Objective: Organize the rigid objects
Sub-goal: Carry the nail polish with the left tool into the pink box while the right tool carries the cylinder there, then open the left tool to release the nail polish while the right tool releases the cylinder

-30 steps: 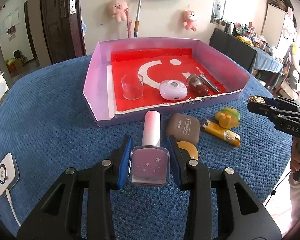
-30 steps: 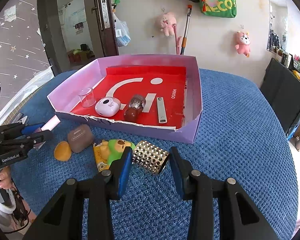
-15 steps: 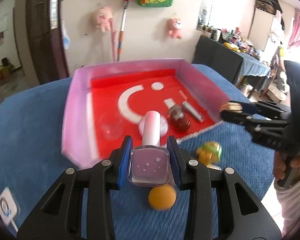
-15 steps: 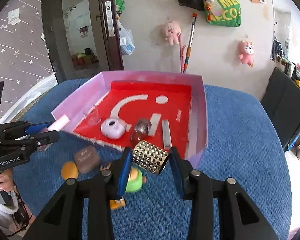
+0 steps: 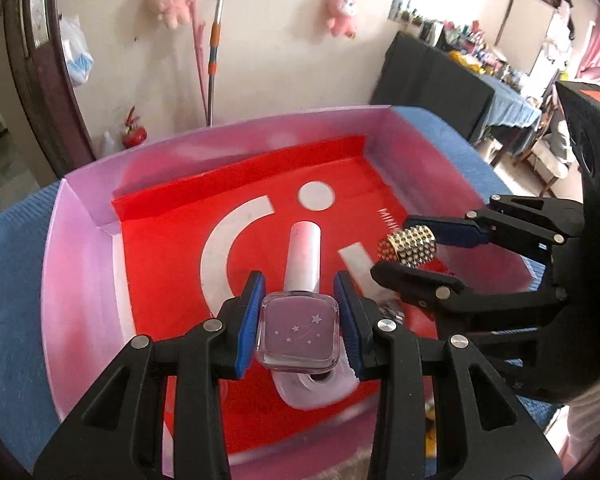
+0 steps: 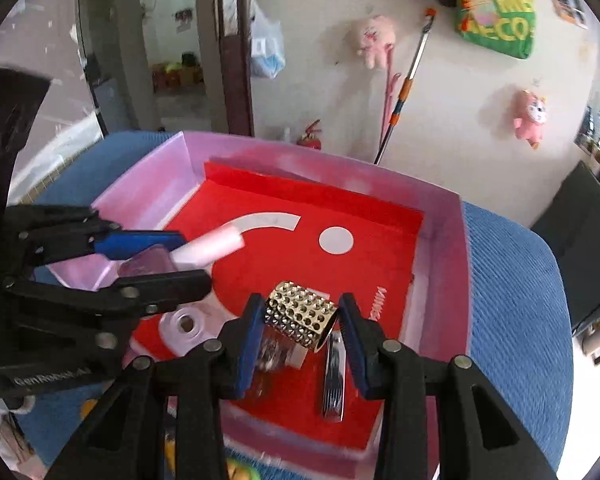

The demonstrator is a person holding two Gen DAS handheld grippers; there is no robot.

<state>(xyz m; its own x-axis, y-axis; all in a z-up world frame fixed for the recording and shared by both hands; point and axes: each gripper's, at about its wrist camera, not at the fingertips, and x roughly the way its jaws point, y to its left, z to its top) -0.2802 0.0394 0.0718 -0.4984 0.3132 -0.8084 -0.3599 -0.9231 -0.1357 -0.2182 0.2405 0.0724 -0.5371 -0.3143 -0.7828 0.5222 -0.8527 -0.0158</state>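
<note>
Between the blue pads of the left gripper (image 5: 299, 320), a pink-capped nail polish bottle (image 5: 298, 332) is clamped above the red-floored pink tray (image 5: 80, 248). At three o'clock, the right gripper (image 6: 300, 324) pinches a gold studded cylinder (image 6: 300, 318) over metal nail clippers (image 6: 333, 376) at six o'clock, a blue tablecloth (image 6: 512, 300) underneath.

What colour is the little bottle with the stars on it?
The bottle is purple with tiny white stars and a pale pink cap, clearest in the left wrist view.

Mauve nail-polish bottle (image 5: 299, 332) and gold studded cylinder (image 6: 301, 313), each jaw-held above red-floored pink tray (image 5: 80, 240).
</note>
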